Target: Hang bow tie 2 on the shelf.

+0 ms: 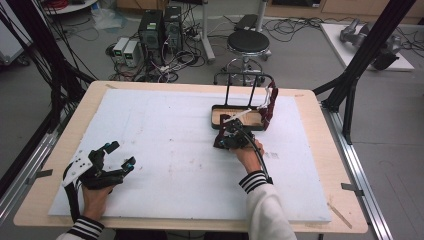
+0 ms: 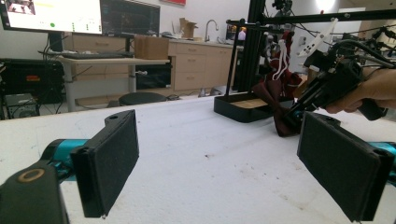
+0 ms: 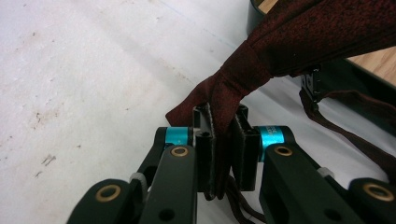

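— Where's the cloth?

— The dark red cloth [image 3: 289, 42] hangs from the black rack [image 1: 248, 80] at the upper middle of the high frame and trails down past the rack's tray [image 1: 216, 111] onto the white surface [image 1: 165, 145]. Its lower end is bunched into a narrow neck.

— Who has it?

— The right claw [image 3: 223, 140] is clenched on that neck, the fabric pinched between both pads. From the claw the cloth runs up and away toward the tray, so its long axis points at the rack.

— And the other?

— The left claw [image 1: 117, 156] rests at the lower left, jaws spread wide, gripping nothing, well apart from the cloth. The right one is far nearer.

— Feel of it?

— Soft, matte, speckled knit, limp, with thin straps [image 3: 355, 140] trailing. The tray has a wooden floor; the surface looks foam-like and scuffed.
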### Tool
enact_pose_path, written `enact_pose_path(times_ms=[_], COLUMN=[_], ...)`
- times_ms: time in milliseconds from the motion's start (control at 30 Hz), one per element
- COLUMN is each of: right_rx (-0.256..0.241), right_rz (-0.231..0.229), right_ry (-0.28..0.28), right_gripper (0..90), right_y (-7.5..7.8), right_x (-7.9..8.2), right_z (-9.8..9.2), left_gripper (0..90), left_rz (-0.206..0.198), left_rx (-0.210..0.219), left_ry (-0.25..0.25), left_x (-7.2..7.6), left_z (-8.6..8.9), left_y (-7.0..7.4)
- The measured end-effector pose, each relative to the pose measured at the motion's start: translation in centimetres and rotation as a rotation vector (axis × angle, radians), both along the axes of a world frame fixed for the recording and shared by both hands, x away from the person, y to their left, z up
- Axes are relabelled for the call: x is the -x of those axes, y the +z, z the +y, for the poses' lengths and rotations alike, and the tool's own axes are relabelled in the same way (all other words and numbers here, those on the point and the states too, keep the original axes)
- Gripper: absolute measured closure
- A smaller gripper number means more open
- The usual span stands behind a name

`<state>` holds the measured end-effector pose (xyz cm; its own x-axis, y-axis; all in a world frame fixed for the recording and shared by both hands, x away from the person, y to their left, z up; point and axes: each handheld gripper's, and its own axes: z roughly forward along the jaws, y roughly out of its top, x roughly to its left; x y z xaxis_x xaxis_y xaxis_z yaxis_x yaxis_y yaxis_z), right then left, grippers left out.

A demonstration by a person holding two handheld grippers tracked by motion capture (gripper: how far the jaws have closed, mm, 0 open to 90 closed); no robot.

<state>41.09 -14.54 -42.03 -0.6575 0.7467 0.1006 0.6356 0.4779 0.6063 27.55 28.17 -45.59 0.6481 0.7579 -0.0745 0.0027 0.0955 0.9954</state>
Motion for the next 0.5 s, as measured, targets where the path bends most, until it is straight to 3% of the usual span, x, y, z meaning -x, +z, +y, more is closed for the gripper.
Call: enact_pose_path(times_ms=[300,500], right_rx=[-0.001,0.0], right_rz=[-0.056,-0.124], right_ry=[0.008,0.011], right_gripper=[82.2,82.3], right_y=[0.8,1.6], right_x=[0.5,0.8], right_z=[-0.1,-0.3], left_gripper=[13.2,13.2], left_rz=[-0.001,-0.002], left_rx=[0.0,-0.004], left_ry=[0.001,-0.001], left_x=[0.0,0.0], left_z=[0.0,0.0], left_y=[0.0,0.0])
